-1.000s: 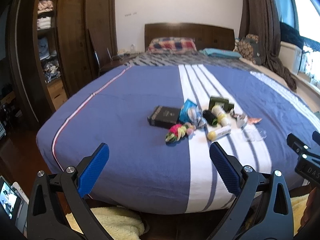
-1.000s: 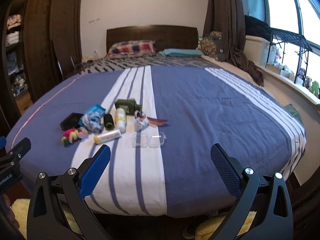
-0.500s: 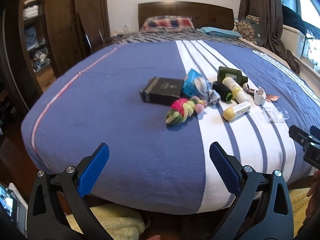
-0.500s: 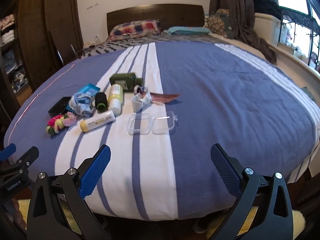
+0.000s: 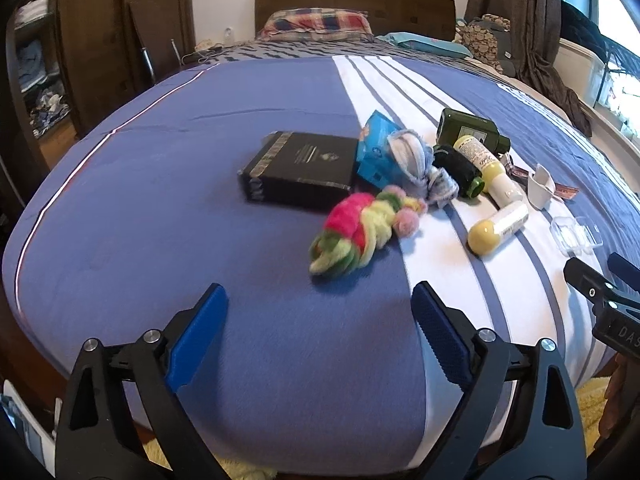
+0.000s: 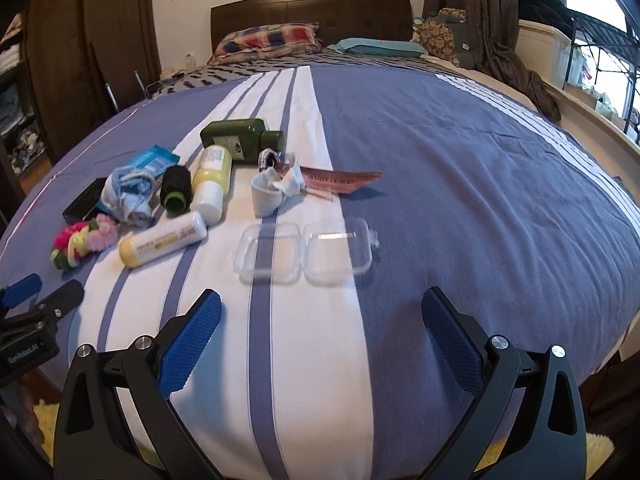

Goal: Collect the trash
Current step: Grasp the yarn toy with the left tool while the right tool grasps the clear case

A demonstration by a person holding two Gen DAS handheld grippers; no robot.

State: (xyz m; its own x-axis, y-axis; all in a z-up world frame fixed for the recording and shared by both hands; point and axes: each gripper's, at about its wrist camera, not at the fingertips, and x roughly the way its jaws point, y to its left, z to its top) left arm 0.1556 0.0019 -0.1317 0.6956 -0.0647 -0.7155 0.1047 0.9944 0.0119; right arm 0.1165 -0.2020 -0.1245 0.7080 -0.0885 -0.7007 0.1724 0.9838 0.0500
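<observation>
Trash (image 6: 340,180) lay at 12 o'clock of both empty grippers: left gripper (image 5: 320,312) closing slightly, right gripper (image 6: 322,316) wide; approach low, one piece each.

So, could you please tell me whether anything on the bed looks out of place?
Yes: the clear plastic hinged case lies flipped open and empty, and the crushed white paper cup lies tipped beside a torn brown wrapper.
</observation>
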